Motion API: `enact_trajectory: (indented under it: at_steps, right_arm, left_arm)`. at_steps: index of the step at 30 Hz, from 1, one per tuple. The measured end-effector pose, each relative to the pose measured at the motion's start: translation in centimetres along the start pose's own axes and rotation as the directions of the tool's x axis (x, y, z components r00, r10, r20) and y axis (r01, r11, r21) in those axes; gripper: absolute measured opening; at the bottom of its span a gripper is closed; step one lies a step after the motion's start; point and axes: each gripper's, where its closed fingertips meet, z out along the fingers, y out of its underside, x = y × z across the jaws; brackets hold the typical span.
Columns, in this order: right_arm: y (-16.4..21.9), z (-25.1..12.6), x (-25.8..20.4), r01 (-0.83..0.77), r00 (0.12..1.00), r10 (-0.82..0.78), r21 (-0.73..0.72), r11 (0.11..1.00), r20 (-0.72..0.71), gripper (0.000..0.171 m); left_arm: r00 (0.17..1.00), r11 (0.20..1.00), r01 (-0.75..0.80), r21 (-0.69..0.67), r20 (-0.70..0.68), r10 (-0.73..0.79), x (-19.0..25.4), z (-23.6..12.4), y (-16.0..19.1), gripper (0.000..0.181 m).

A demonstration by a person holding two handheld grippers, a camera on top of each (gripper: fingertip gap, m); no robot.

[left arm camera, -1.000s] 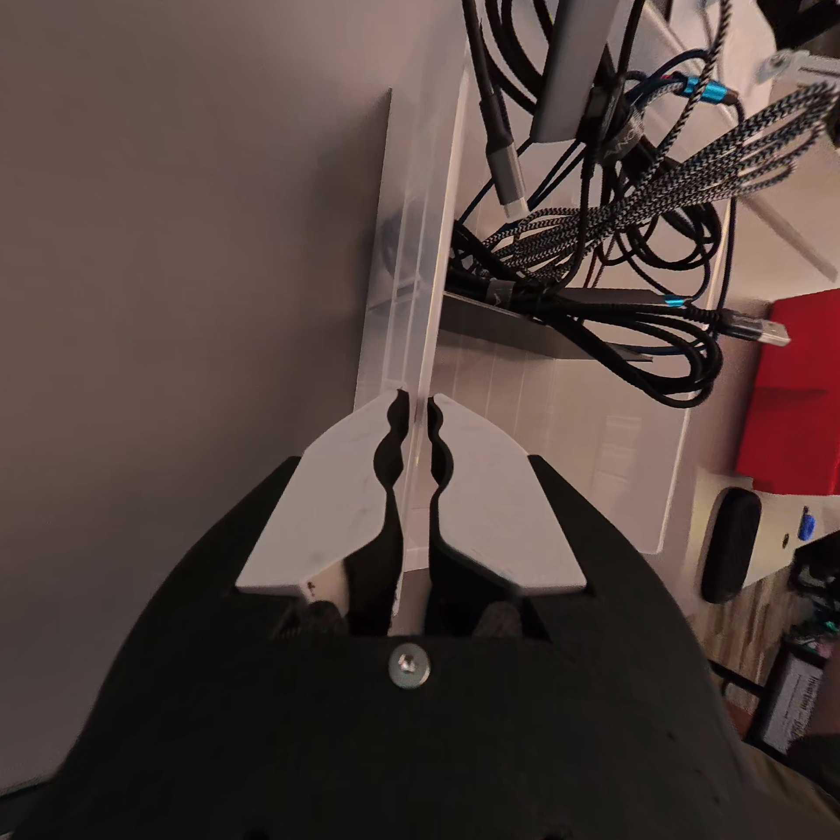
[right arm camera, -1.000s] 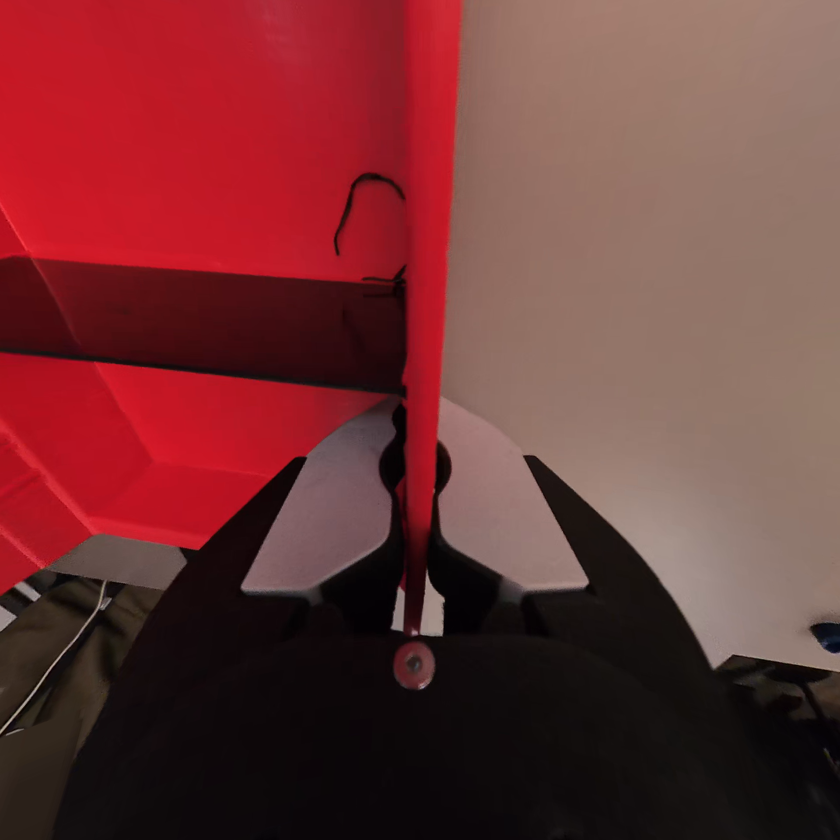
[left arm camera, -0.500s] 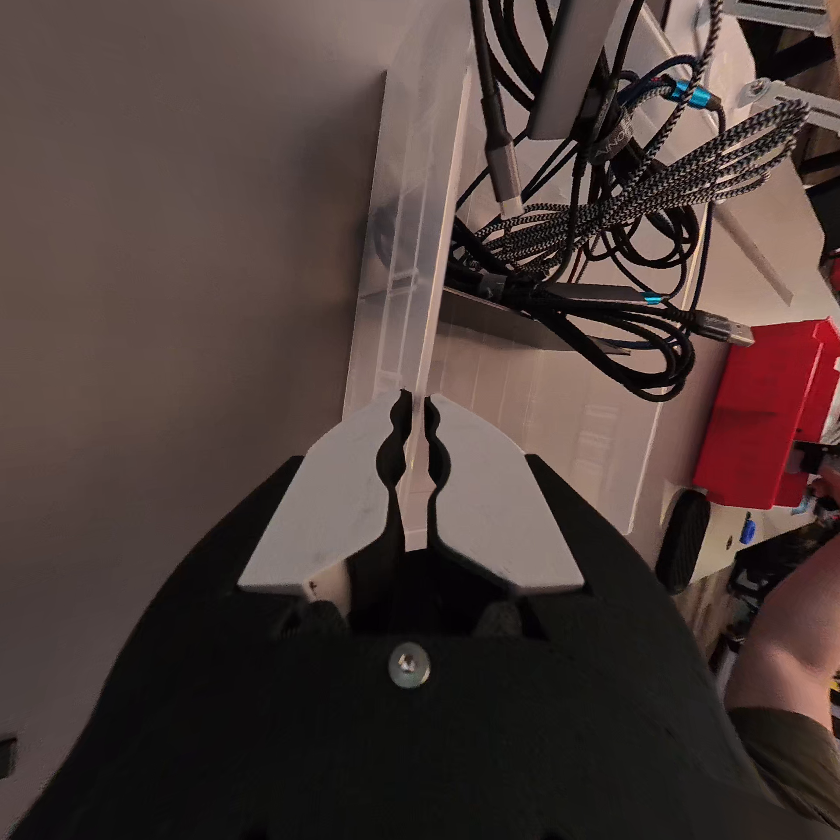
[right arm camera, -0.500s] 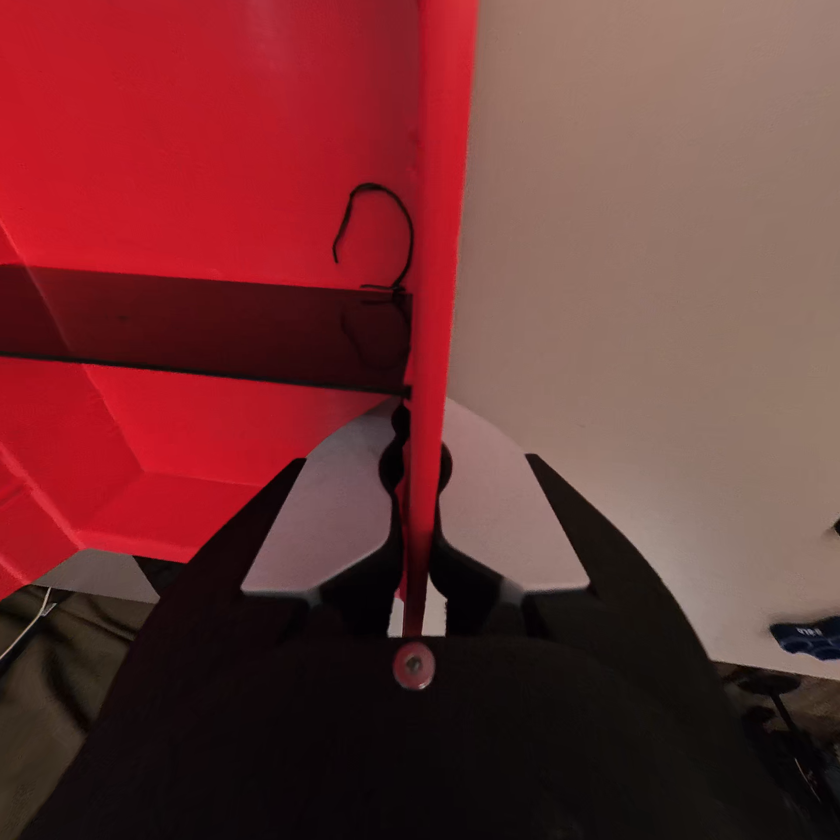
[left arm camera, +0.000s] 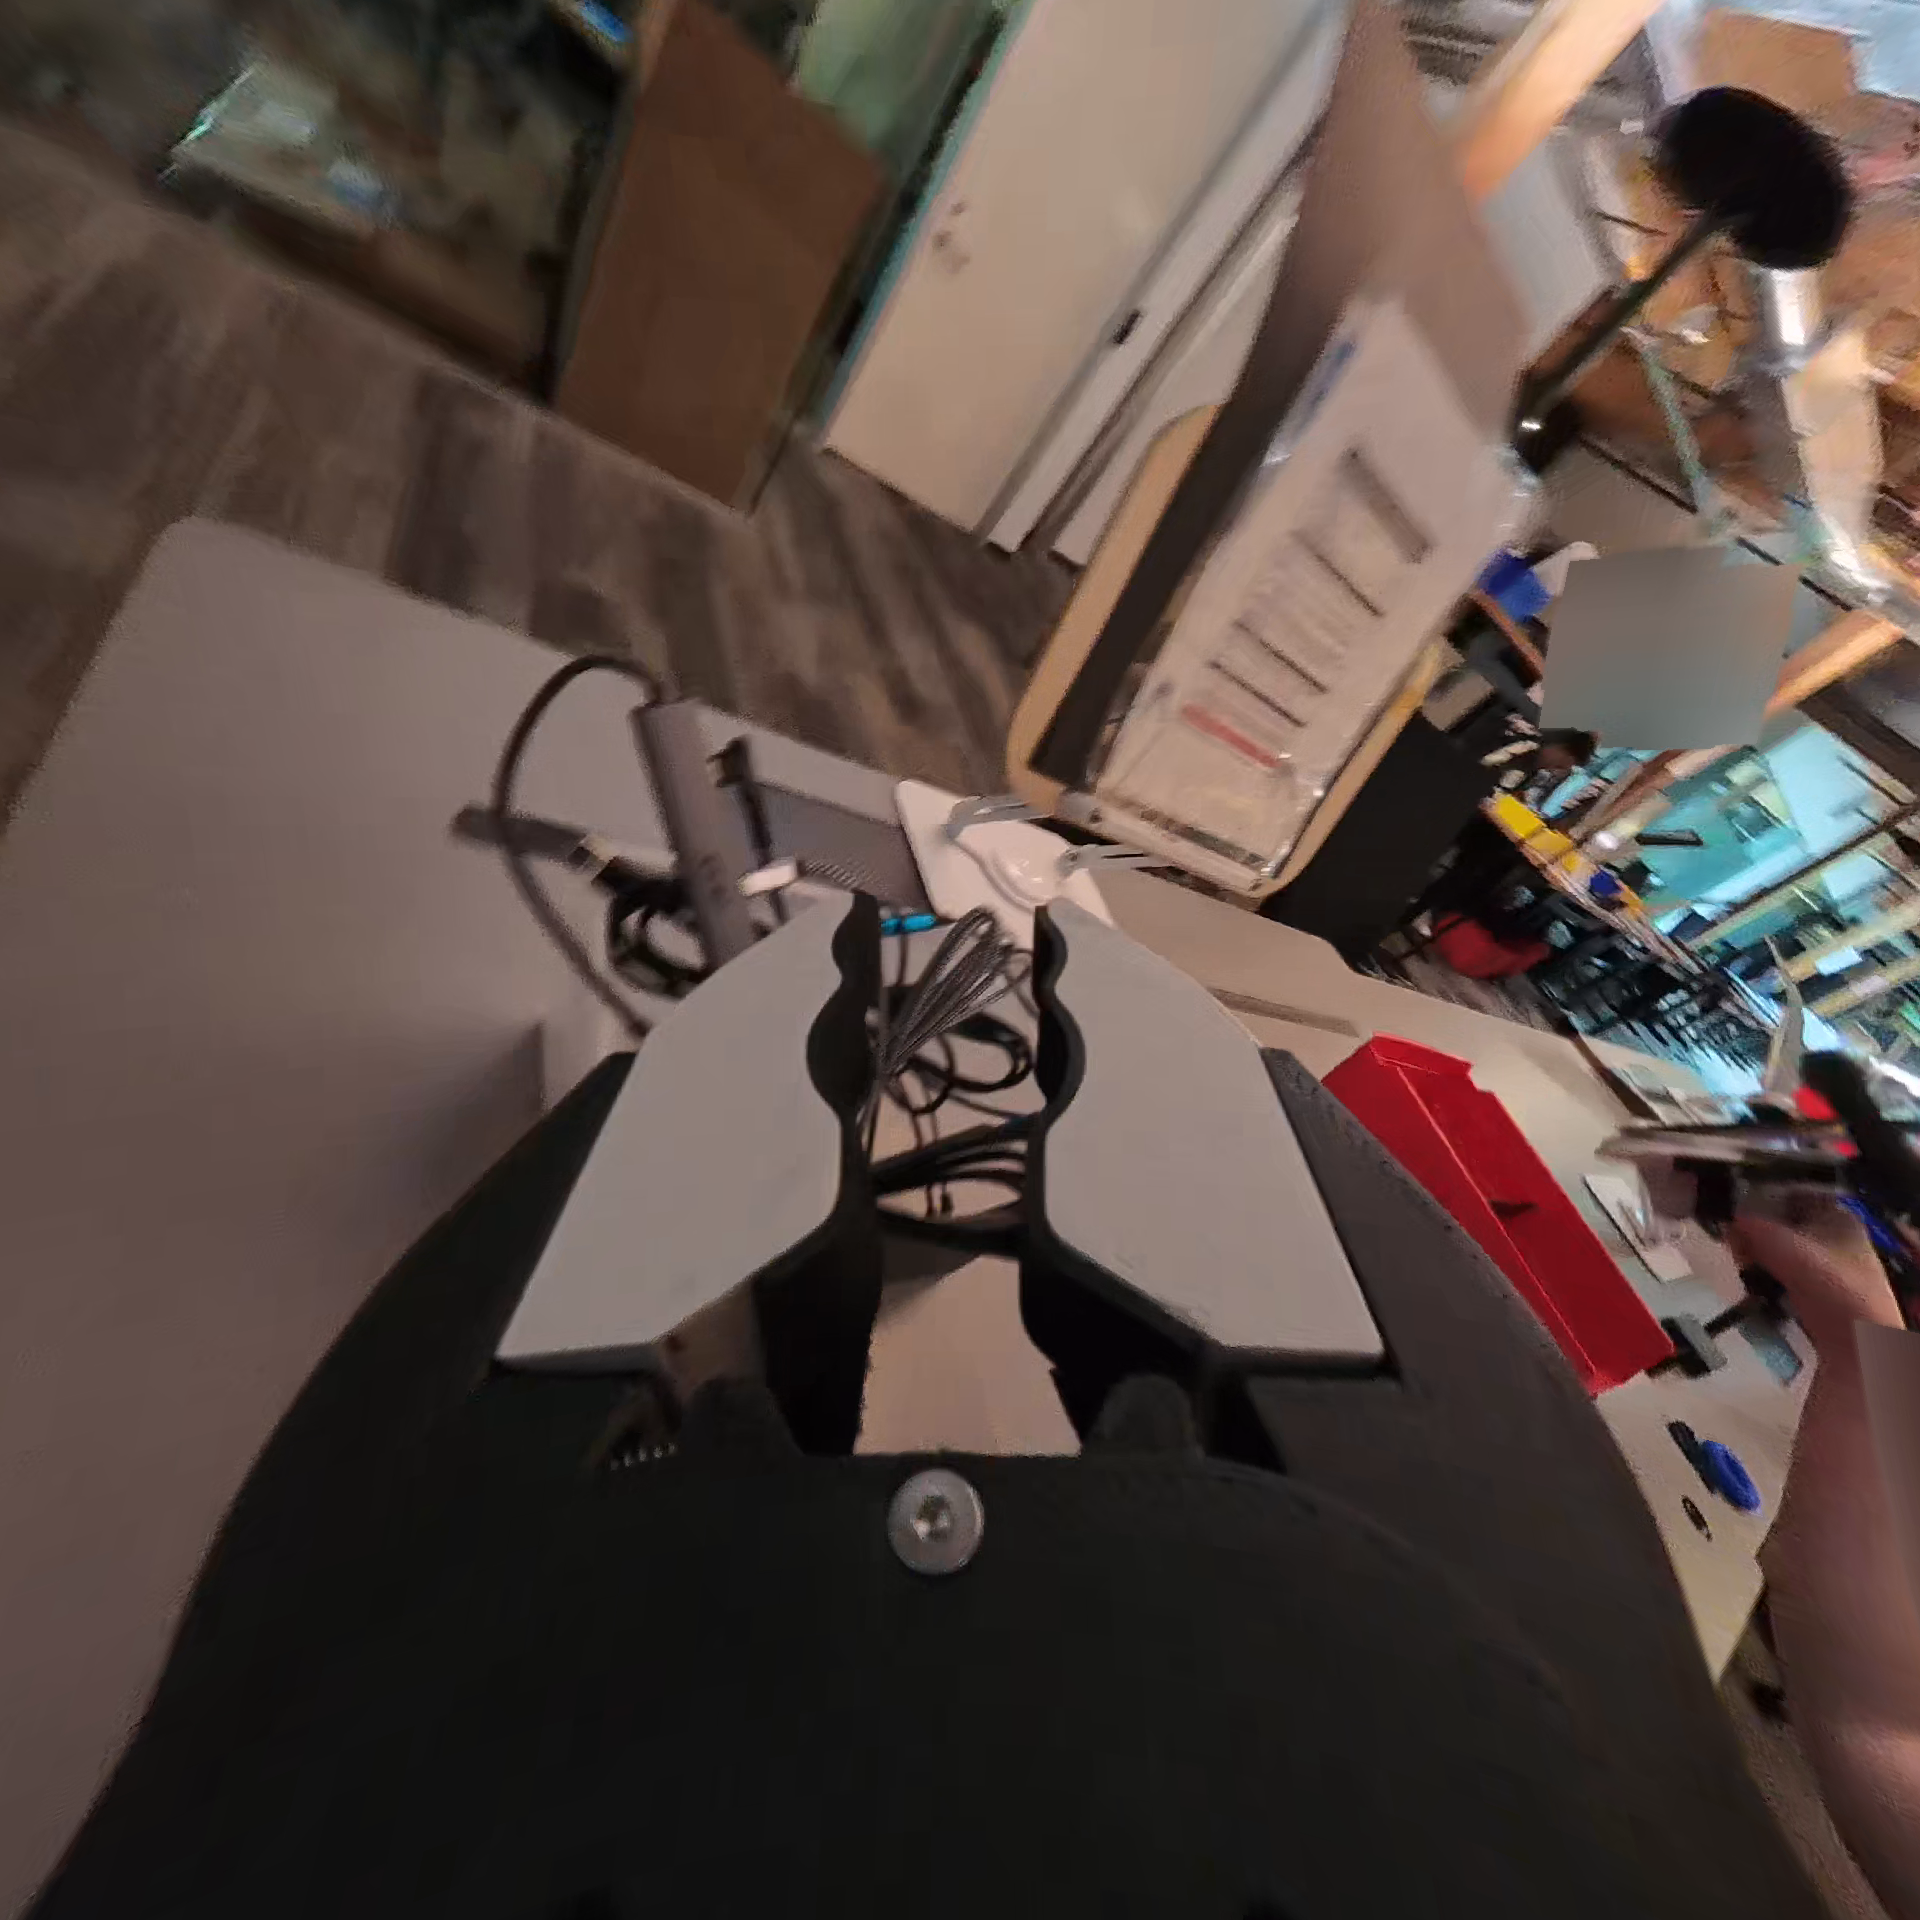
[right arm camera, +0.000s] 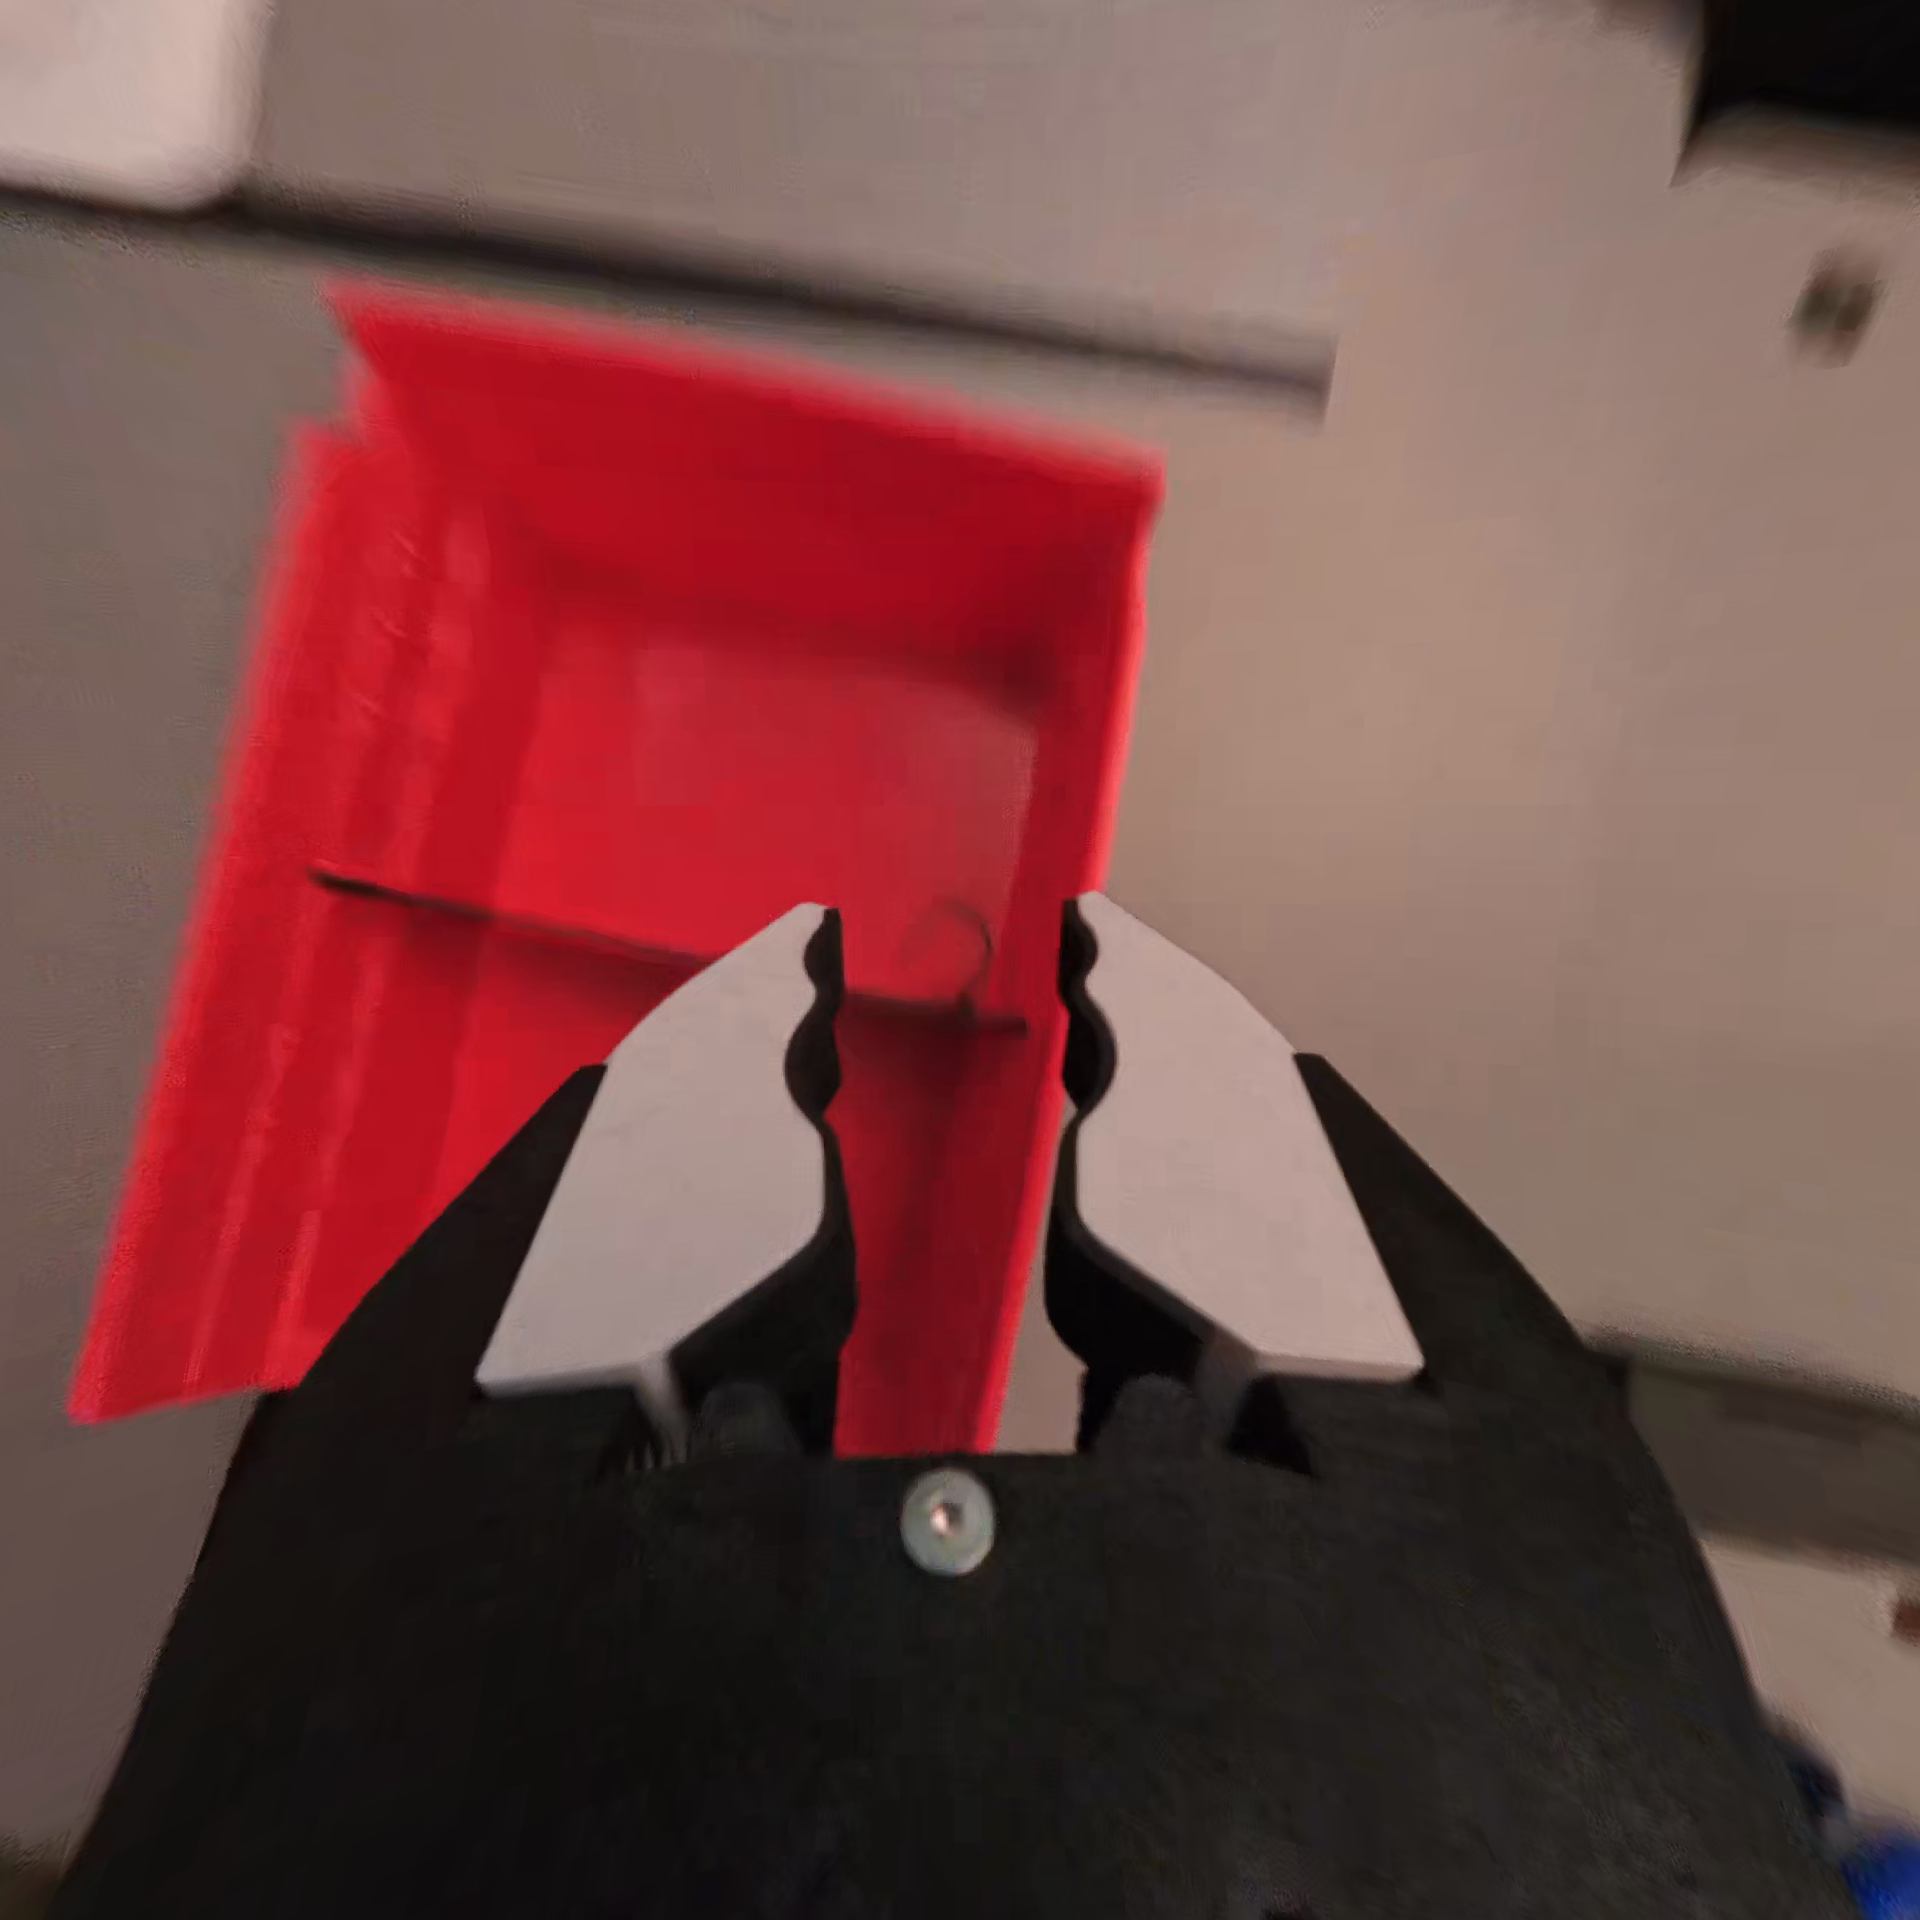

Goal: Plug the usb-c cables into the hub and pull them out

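Note:
In the left wrist view a grey USB hub (left arm camera: 691,821) lies on the grey table (left arm camera: 260,935) with its own lead curling off to the left. A tangle of black and braided cables (left arm camera: 951,1039) lies beside it, seen through the gap of my left gripper (left arm camera: 951,914), which is open and holds nothing. In the right wrist view my right gripper (right arm camera: 951,914) is open above a red bin (right arm camera: 727,727). The bin's right wall runs between the fingers without being pressed. The view is blurred.
The red bin also shows in the left wrist view (left arm camera: 1475,1174), right of the cables, with a hand and the other gripper (left arm camera: 1766,1143) beyond it. A white tray with forks (left arm camera: 997,873) lies behind the cables. A black divider (right arm camera: 499,914) crosses the red bin.
My left gripper let go of the clear bin's wall, opened and swung up to face the room. My right gripper let go of the red bin's wall, opened and drew back.

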Motion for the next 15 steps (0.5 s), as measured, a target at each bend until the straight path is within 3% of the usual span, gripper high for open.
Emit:
enact_trajectory:
  at_steps: [3, 6, 9, 15]
  right_arm:
    - [-6.6, -4.9, -4.8, 0.106, 0.991, -0.128, 0.421, 0.901, 0.024, 0.046]
    - [-10.3, -9.4, -10.5, 0.130, 0.972, -0.229, 0.697, 0.705, 0.050, 0.046]
    - [-11.7, -11.7, -15.3, 0.184, 0.934, -0.353, 0.784, 0.593, 0.048, 0.046]
    - [-12.8, -11.1, -20.0, 0.280, 0.871, -0.490, 0.781, 0.558, 0.037, 0.046]
  left_arm:
    - [0.992, 0.992, -0.120, 0.048, 0.035, 0.119, 0.8, 3.1, -0.7, 0.034]
    - [0.971, 0.967, -0.198, 0.158, 0.169, 0.171, -0.8, 6.7, -1.1, 0.077]
    - [0.975, 0.980, -0.155, 0.125, 0.180, 0.131, -3.0, 9.5, 0.6, 0.070]
    - [0.961, 0.987, -0.125, -0.097, 0.237, 0.145, -6.1, 13.4, 3.6, 0.077]
